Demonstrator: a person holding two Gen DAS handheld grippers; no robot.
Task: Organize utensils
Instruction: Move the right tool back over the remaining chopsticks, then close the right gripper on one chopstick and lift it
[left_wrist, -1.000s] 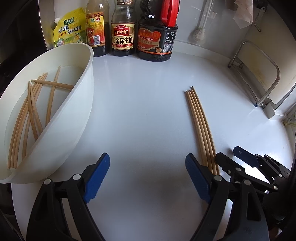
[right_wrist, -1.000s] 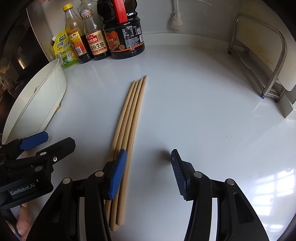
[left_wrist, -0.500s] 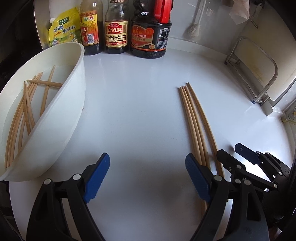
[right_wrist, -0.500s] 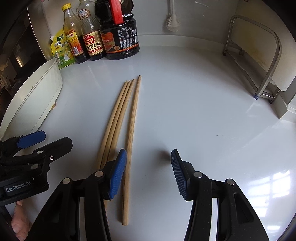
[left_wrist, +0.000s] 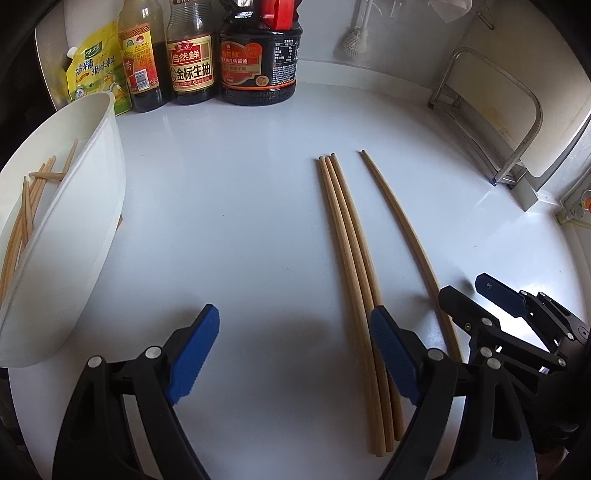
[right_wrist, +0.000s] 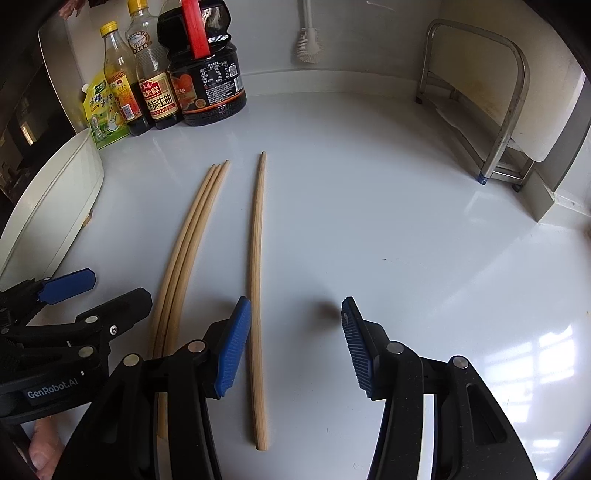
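Both claws grip nothing: the left gripper (left_wrist: 293, 354) gapes wide, the right gripper (right_wrist: 295, 347) half-wide beside one lone wooden chopstick (right_wrist: 256, 295). Three bundled wooden chopsticks (left_wrist: 354, 284) lie centre frame; more fill the white plastic tub (left_wrist: 92, 206) at left.

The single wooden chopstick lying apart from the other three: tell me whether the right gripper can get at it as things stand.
Probably yes. The single wooden chopstick lies bare on the white counter, just inside the right gripper's open jaws, nothing over it.
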